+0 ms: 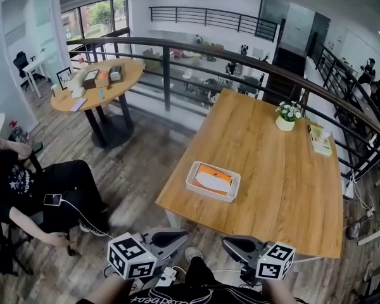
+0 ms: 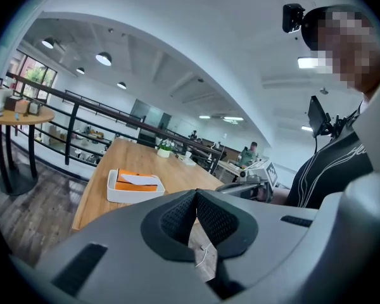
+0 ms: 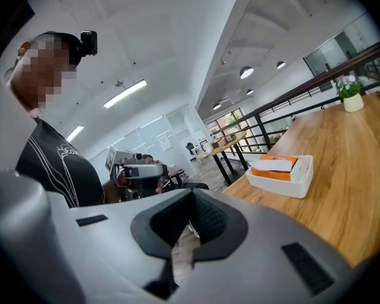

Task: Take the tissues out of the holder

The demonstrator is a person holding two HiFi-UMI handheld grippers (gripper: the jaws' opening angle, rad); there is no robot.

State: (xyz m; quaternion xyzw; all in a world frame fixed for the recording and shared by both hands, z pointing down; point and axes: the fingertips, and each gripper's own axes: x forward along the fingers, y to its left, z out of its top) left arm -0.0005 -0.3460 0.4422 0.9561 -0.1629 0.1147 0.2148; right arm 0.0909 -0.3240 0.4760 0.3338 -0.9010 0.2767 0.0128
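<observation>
Both claws are clenched and empty: the left gripper (image 1: 172, 237) and the right gripper (image 1: 235, 244) have their pads pressed together on nothing. The holder (image 1: 193, 183) sits on the table (image 1: 285, 189) ahead of both claws and well apart from them, with the tissues (image 1: 214, 178) inside. The tissues are judged light, soft and crushable (wrapper probably slick). Grip them across the short sides. The white patch on top may be a loose sheet.
</observation>
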